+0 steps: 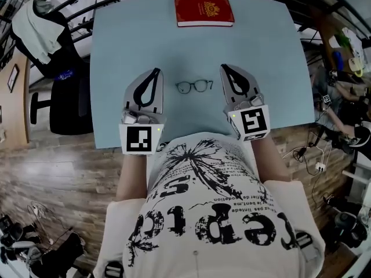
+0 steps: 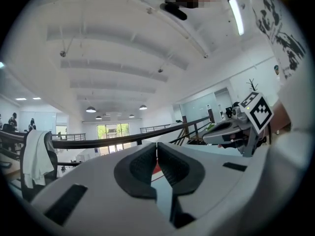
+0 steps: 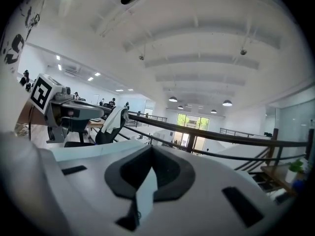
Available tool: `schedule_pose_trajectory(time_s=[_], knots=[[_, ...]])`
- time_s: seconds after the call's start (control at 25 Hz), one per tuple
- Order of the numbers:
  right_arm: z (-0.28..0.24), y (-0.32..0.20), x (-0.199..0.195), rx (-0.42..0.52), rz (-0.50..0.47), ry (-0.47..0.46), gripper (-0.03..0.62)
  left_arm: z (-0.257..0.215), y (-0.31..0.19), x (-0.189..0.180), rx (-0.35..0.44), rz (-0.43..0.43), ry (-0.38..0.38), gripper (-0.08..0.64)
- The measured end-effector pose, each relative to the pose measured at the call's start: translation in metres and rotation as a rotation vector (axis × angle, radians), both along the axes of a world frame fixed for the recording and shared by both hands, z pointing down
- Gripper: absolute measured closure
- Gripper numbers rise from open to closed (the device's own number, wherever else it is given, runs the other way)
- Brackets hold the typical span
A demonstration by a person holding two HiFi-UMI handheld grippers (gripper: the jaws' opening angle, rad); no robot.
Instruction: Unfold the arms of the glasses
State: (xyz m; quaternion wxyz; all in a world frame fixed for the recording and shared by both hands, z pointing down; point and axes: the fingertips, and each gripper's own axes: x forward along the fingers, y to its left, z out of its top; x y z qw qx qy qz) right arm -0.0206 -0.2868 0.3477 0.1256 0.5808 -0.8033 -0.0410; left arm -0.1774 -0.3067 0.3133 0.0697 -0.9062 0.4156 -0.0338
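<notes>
glasses [image 1: 194,86], dark-framed, are found lying on the light blue desk [image 1: 110,57] near its middle, with the lenses side by side across the head view. whether the arms are folded cannot be made out. the left tongs [image 1: 156,70] are held over the near half of the desk, left of the glasses and apart from them. in the left gripper view the pads are seen pressed together with only a hairline slit, and nothing is pinched. the right tongs [image 1: 223,68] are held right of the glasses, likewise apart from them. in the right gripper view the pads are seen closed on each other with nothing between. the glasses are touched by neither. both tongs are pointed away from the person, roughly level, with the marker cubes nearest the body. a red book [image 1: 204,11] is noted at the far edge of the desk, well apart from the glasses. a black chair [image 1: 69,103] with a pale cloth [image 1: 32,28] draped on it is noted left of the desk, on a wooden floor [image 1: 58,172]
</notes>
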Motion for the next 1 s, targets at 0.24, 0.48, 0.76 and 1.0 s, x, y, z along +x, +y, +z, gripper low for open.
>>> schedule_pose_trajectory(time_s=[0.24,0.48,0.76,1.0], knots=[[0.0,-0.002,0.0,-0.003,-0.011,-0.007,0.584,0.001,-0.004,0.0,-0.014,-0.021,0.008,0.538],[0.002,-0.006,0.004,-0.003,-0.007,-0.015,0.584,0.007,-0.007,-0.001,-0.035,-0.042,-0.007,0.538],[0.004,-0.005,0.002,-0.001,-0.021,-0.016,0.584,0.012,-0.011,-0.002,-0.044,-0.059,-0.011,0.538],[0.007,-0.004,0.004,-0.003,-0.022,-0.022,0.584,0.017,-0.011,0.0,-0.049,-0.068,-0.033,0.537]])
